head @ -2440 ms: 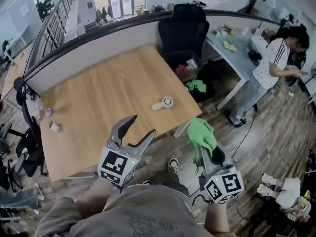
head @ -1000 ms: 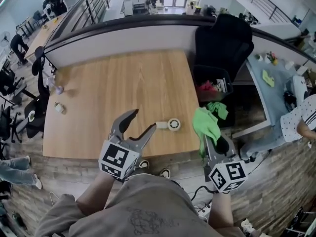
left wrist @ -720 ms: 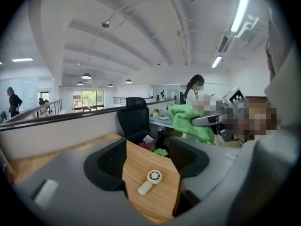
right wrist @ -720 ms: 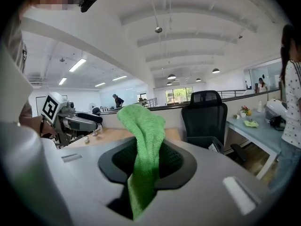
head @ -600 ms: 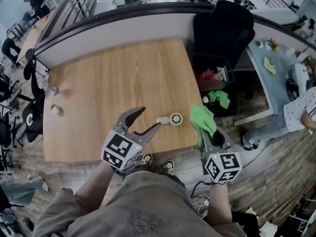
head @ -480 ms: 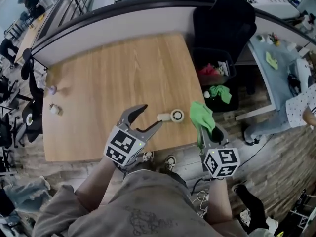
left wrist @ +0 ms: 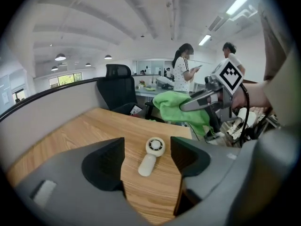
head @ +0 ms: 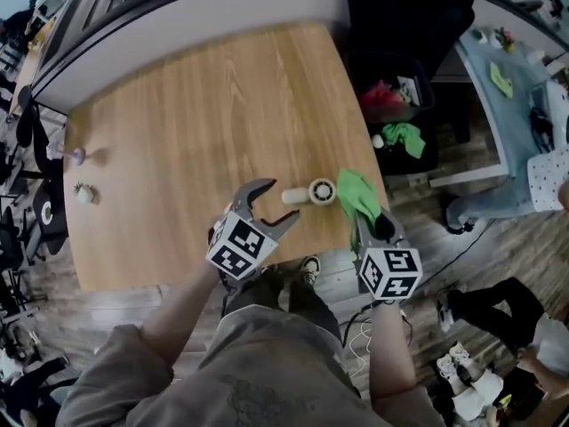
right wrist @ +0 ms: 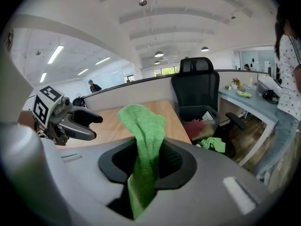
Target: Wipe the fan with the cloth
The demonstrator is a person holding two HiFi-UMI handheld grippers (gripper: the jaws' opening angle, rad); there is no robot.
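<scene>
Cream plastic hand fan (head: 311,192), lying near the right front corner of the bare wooden table (head: 178,132), looks light, rigid and apt to skid, so it is best pinched by its stubby handle. The left gripper (head: 277,205), whose jaws have just opened wide, has nothing between them yet, with the fan just ahead. The right gripper (head: 372,229) clamps the soft green cloth (head: 358,198) — a small round object (head: 84,194) and the black chair (head: 409,7) stand well clear.

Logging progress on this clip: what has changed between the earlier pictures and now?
The left gripper and right gripper came down toward the fan on the table. The left jaws have just been opening, gripping nothing; the fan lies ahead of them. Unchanged: the right gripper stays shut on the green cloth; the fan lies untouched near the table's edge.
</scene>
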